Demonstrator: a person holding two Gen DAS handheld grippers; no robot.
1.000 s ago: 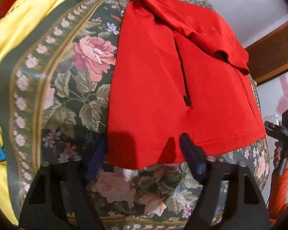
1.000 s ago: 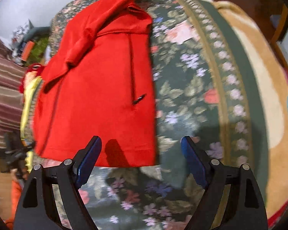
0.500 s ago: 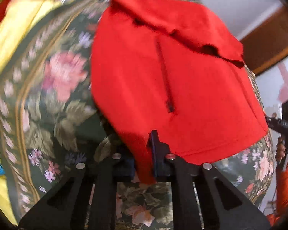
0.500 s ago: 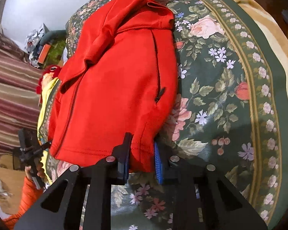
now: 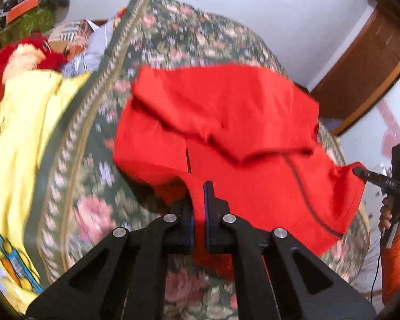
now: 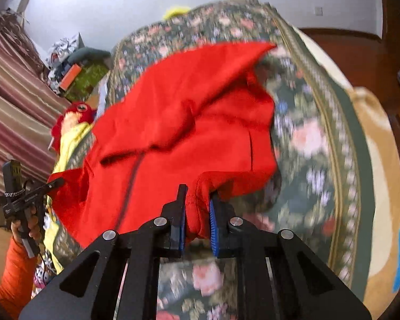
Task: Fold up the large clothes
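A red zip jacket [image 5: 226, 122] lies on a floral green blanket [image 5: 88, 186]. My left gripper [image 5: 199, 213] is shut on the jacket's bottom hem at one corner and holds it lifted off the blanket. My right gripper [image 6: 197, 213] is shut on the other hem corner of the same jacket [image 6: 178, 122], also lifted. The hem hangs between the two grippers and the upper part with the folded sleeve still rests on the blanket [image 6: 320, 144]. Both views are motion-blurred.
A yellow garment [image 5: 18, 144] and a red plush toy [image 5: 21, 56] lie left of the blanket. The other gripper's handle and the orange-sleeved hand [image 5: 394, 197] show at each view's edge. Striped curtains [image 6: 10, 101] and wooden furniture [image 5: 373, 61] stand around.
Both grippers went from open at the hem to shut on it, then lifted the hem up and carried it forward toward the collar end.
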